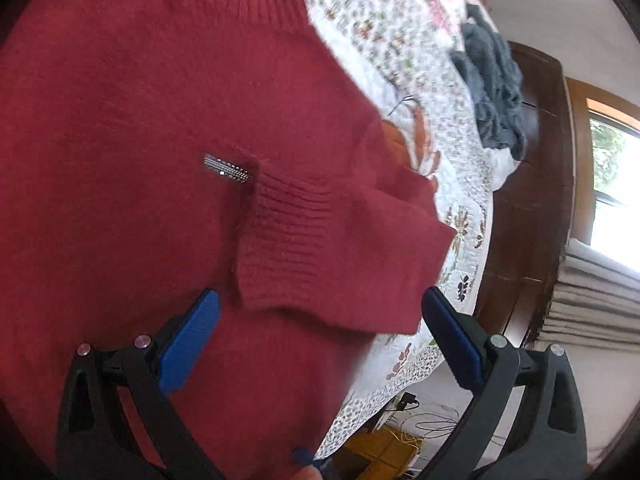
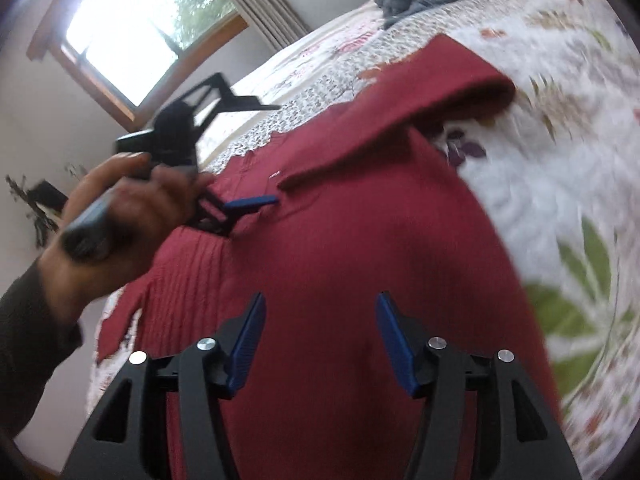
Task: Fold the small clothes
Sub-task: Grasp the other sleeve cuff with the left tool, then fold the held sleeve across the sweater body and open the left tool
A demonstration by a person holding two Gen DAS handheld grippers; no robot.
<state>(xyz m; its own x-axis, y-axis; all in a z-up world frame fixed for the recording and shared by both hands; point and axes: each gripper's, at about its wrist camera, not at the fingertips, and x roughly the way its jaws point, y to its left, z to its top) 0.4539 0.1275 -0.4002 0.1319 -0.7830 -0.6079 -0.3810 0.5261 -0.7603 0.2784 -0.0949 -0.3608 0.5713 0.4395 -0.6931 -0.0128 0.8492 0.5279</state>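
So the red knit sweater is laid out flat on a bed w/ a floral quilt, body spread wide. One sleeve is folded in across the body, ribbed cuff lying on the chest just beside a small silver tag. From the right wrist cam you can see that folded sleeve as a raised flap running diagonally over the top of the garment, not pressed flat yet.

Left gripper hangs just above the cuff area, jaws wide apart, nothing in them. In the other view it sits right by the sleeve end w/ the person's hand on the handle. Right gripper is over the lower body of the sweater, also spread open and empty, tho not as wide.

My read: we're mid-fold, one sleeve in, other side prob not done yet (can't see it properly tbh). Next move imo needs the opposite sleeve or side edge pinched and brought over to match, then hem up toward collar. The knit looks thick and floppy so grab close to the edge, and flatten that puffy flap first or the stack goes lumpy.

Further out: a grey-blue garment bunched up at the far end of the bed, dark wood headboard, window w/ curtains behind.
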